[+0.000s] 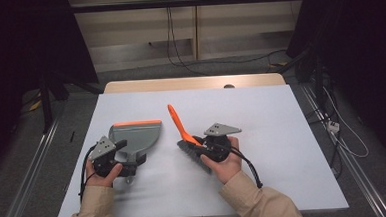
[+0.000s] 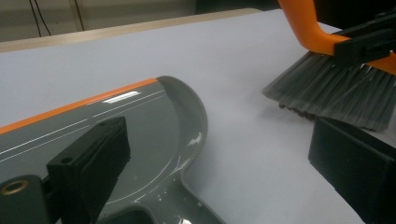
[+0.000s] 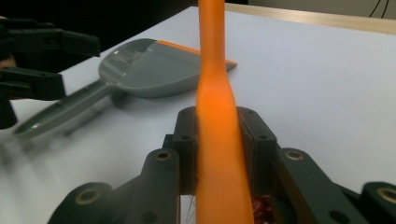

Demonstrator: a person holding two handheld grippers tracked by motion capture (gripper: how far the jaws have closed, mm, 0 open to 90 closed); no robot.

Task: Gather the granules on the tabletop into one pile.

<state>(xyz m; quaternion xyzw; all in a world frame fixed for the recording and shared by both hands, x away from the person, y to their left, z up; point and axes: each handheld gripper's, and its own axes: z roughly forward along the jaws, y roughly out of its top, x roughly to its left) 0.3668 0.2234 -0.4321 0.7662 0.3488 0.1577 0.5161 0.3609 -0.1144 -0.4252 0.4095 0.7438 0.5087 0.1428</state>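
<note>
A pale grey table (image 1: 293, 148) carries a grey dustpan (image 1: 135, 135) (orange strip along its far edge) at near left, and a brush's bristles (image 1: 193, 156) touch it right of that.

On the one desk (image 1: 282, 134) there are one grey dustpan (image 1: 135, 136) with an orange lip, one hand brush (image 1: 185, 134) with an orange handle and grey bristles, and two black tongs, left (image 1: 120, 145) and right (image 1: 197, 141).

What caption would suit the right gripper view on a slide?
Right gripper clamps the brush's orange handle; grey dustpan lies on the white table beyond.
</note>
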